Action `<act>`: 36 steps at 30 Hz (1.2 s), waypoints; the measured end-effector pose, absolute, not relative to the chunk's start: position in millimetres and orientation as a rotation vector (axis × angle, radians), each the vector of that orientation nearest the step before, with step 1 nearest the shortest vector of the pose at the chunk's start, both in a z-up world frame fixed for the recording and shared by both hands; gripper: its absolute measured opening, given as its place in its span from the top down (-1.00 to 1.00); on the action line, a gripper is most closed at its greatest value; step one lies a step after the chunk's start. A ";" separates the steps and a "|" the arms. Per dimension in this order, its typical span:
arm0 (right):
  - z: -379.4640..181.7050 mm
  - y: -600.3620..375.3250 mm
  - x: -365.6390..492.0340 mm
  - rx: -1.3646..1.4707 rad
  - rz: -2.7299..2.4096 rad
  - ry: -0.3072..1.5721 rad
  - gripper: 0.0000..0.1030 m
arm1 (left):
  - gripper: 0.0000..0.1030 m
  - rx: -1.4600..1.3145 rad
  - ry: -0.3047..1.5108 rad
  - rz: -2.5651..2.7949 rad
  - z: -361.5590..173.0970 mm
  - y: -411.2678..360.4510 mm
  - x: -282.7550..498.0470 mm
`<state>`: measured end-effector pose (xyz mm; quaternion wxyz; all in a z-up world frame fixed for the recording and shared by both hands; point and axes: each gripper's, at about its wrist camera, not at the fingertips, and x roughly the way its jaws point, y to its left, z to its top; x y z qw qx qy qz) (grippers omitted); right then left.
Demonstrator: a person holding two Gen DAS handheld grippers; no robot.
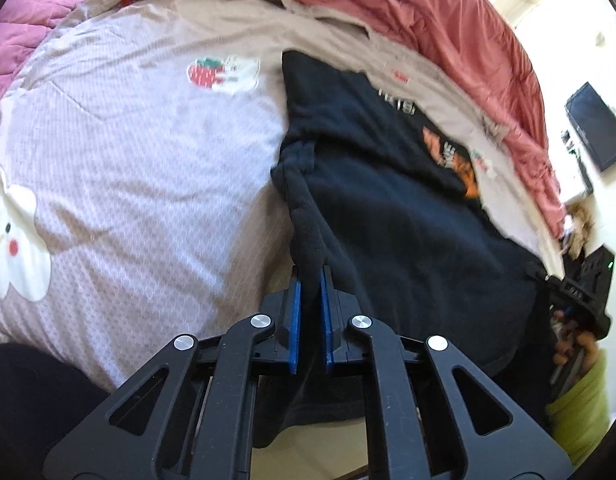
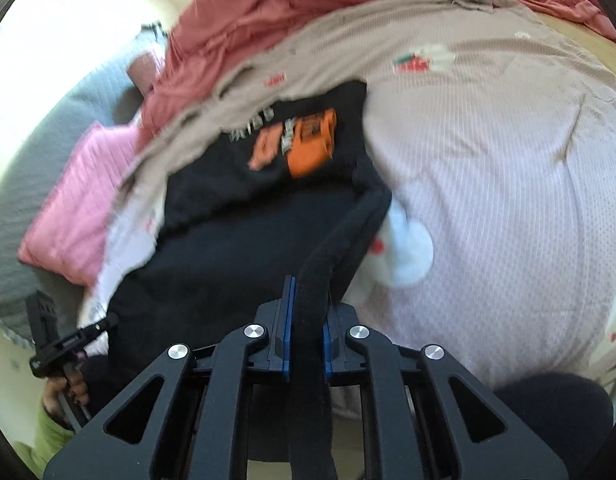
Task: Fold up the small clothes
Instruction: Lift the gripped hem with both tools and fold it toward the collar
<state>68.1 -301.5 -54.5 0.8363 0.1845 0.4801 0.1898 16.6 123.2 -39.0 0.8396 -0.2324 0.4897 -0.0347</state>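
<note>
Left wrist: one black shirt [image 1: 407, 220] | left gripper [image 1: 309, 276] clamps hem | right gripper [image 2: 308, 292] clamps hem

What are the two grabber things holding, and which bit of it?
Both hold the black shirt. The left gripper and the right gripper each pinch a bunched fold of its near edge.

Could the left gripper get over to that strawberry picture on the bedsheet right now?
Probably not as things stand. The left gripper is shut on the black garment's edge, so its jaws are taken up. The way itself looks free: only bare bedsheet lies between it and the strawberry print.
</note>
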 end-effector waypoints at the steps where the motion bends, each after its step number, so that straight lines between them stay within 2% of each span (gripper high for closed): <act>1: -51.5 -303.8 70.8 0.399 0.403 0.995 0.81 | 0.92 -0.496 1.026 -0.071 -36.5 125.4 18.7; 20: -6.8 -303.9 164.0 0.434 0.399 0.785 0.81 | 0.92 -0.570 0.913 0.016 1.9 161.9 113.5; 26: -28.0 -299.1 202.1 0.456 0.350 0.795 0.81 | 0.92 -0.555 0.931 0.051 -12.0 160.9 147.0; 31: -69.1 -298.1 216.0 0.386 0.298 0.854 0.76 | 0.89 -0.539 0.986 0.096 -41.9 156.4 167.5; 34: -80.1 -307.7 218.8 0.419 0.300 0.877 0.61 | 0.75 -0.564 0.995 0.117 -51.0 157.6 167.9; 36: -78.6 -313.4 217.3 0.450 0.318 0.870 0.56 | 0.55 -0.571 0.985 0.121 -50.0 158.0 163.7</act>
